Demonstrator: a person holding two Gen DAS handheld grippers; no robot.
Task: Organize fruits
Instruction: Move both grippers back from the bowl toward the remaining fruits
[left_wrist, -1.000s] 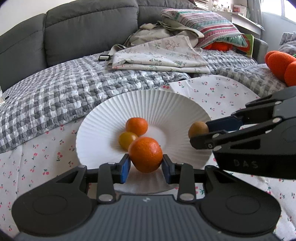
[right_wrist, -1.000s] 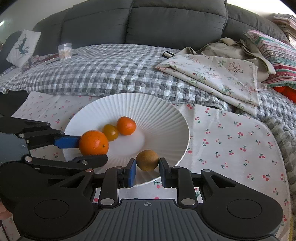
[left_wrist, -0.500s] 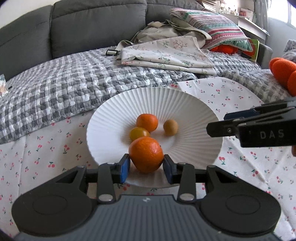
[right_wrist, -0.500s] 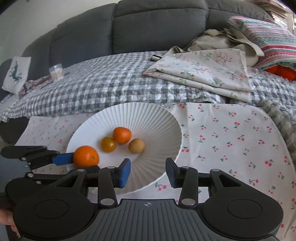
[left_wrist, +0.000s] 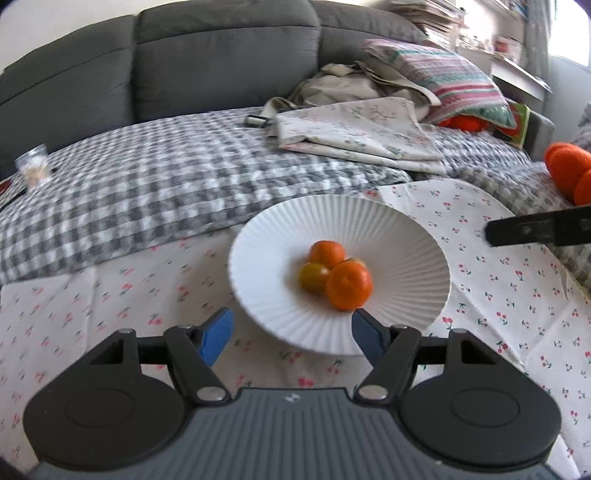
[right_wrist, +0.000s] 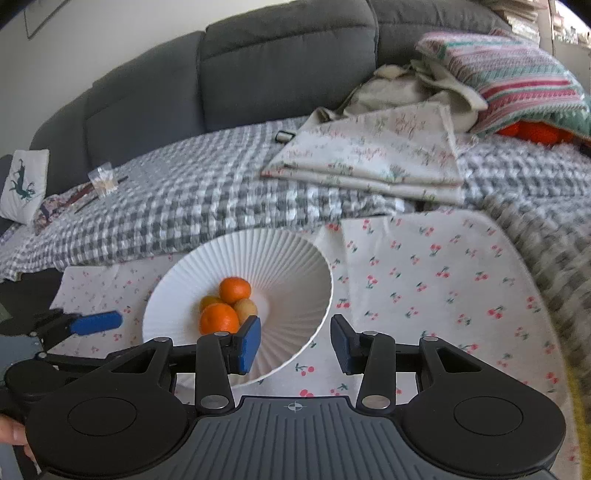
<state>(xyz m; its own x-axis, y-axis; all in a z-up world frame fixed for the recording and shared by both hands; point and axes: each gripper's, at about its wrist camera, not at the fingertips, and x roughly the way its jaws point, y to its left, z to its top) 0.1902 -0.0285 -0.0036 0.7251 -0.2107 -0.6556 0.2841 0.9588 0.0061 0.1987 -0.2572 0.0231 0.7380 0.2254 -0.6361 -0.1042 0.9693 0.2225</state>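
Note:
A white ribbed plate (left_wrist: 406, 236) (right_wrist: 288, 254) sits on a cherry-print cloth. In its middle lie a large orange (left_wrist: 349, 285) (right_wrist: 218, 318), a smaller orange (left_wrist: 327, 252) (right_wrist: 235, 289), a yellow-green fruit (left_wrist: 313, 277) (right_wrist: 209, 301) and a brownish fruit (right_wrist: 246, 308), all touching. My left gripper (left_wrist: 291, 338) is open and empty, just before the plate's near rim. My right gripper (right_wrist: 295, 343) is open and empty over the plate's near right rim. In the right wrist view, the left gripper's blue fingertip (right_wrist: 96, 322) shows at the left.
The cherry-print cloth (left_wrist: 517, 280) (right_wrist: 424, 273) lies on a grey checked blanket (left_wrist: 166, 177) over a dark sofa. Folded floral fabric (left_wrist: 362, 129) and a striped pillow (left_wrist: 443, 79) lie behind. Orange plush items (left_wrist: 569, 170) sit at the right. A small glass (right_wrist: 103, 179) stands far left.
My left gripper opened and let the large orange go onto the plate, then drew back. My right gripper, open after dropping the brownish fruit, also pulled back.

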